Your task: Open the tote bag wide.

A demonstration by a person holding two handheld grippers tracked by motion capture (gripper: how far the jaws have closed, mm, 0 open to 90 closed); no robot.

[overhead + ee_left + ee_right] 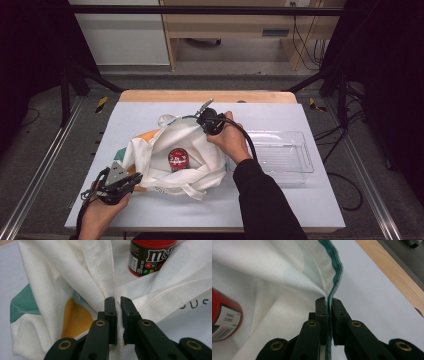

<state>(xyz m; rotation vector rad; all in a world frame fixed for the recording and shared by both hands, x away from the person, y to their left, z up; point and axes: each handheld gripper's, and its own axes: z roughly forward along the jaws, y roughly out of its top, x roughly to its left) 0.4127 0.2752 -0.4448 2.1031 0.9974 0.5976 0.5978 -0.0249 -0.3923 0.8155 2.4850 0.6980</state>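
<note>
White cloth bag [172, 150] lies left of centre on the surface [280, 200], mouth pulled wide. Left tool [131, 181] clamped on the near-left rim of the bag; in the left gripper view its jaws stand nearly together with a fold of white fabric pinched between them. Right tool [204, 108] clamped on the far rim; the right gripper view shows the jaws shut on a green-edged hem [336, 272].

Red-lidded candy jar [178, 159] sits inside the open mouth, resting on the bag's inner cloth, between the two tools.

Judged progress: bag opened and held; jar is either just placed in or about to come out — the stance alone does not say which. Clear plastic tray [282, 152] stands to the right of the bag, bare as far as visible. Both tools are taken up with the rim, so one must let go before the jar can be handled.

Hard to make out: bag's depth and anything under its folds; jar's lower half is cut off by cloth; printed lettering on the bag is partly cropped; handles bunch at the near edge, tangled.
</note>
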